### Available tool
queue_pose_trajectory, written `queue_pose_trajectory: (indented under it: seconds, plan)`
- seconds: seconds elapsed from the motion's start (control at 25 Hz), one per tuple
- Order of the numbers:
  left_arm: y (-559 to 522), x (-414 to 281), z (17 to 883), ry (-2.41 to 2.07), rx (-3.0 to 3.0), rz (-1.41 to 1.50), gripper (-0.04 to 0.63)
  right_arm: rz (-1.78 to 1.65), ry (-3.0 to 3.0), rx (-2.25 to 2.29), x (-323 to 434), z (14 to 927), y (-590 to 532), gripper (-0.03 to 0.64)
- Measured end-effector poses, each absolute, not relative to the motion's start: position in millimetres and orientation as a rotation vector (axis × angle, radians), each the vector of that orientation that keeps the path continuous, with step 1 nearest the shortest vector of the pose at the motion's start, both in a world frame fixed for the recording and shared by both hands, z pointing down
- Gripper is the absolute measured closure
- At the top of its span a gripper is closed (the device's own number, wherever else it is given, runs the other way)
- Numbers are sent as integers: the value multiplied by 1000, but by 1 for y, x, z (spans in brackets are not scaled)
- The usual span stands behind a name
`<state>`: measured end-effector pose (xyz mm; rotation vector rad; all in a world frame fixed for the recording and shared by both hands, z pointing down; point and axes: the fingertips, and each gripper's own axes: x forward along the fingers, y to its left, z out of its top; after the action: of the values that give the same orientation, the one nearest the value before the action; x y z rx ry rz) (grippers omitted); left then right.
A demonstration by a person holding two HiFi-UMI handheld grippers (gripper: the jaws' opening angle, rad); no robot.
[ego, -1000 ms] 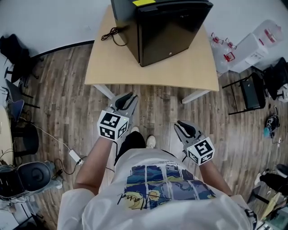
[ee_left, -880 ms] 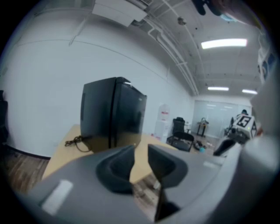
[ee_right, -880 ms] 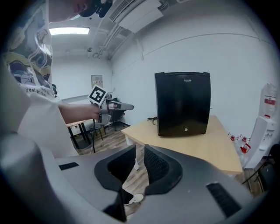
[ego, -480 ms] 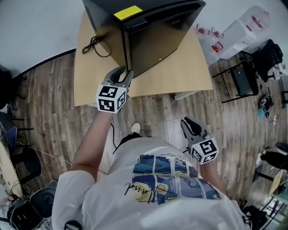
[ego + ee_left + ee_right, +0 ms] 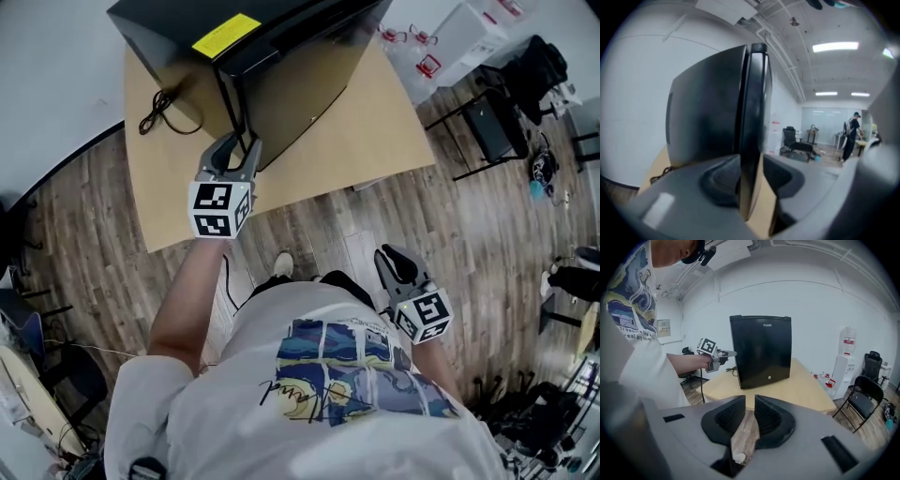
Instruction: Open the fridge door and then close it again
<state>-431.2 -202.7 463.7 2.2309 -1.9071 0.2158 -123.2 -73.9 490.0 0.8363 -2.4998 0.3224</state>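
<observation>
Left gripper view: glossy black mini fridge [image 5: 708,108] fills the frame. Its door edge [image 5: 752,117] runs upright between the jaws of the left gripper [image 5: 751,171]. Jaws are spread and straddle that edge. A strip of pale wooden worktop [image 5: 762,206] shows between the door and one jaw, so probably no firm pinch; blur hides whether the other jaw touches. The fridge sits on the worktop toward its far side, and the door looks shut.

Step in hand, as I read it: get purchase on the free edge. Close squarely on it, then pull along the hinge arc rather than straight back, or the fridge may slide.

Left arm is stretched forward. Right gripper [image 5: 394,258] hangs low by the hip, jaws drawn close together on nothing.
</observation>
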Motion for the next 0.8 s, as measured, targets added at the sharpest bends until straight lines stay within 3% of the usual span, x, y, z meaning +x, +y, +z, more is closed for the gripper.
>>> queue_pose_trajectory:
  seconds: [0.8]
  plan:
    - [-206, -434, 461, -1956, 2230, 248, 459, 307, -2446, 910, -102, 485, -74, 569]
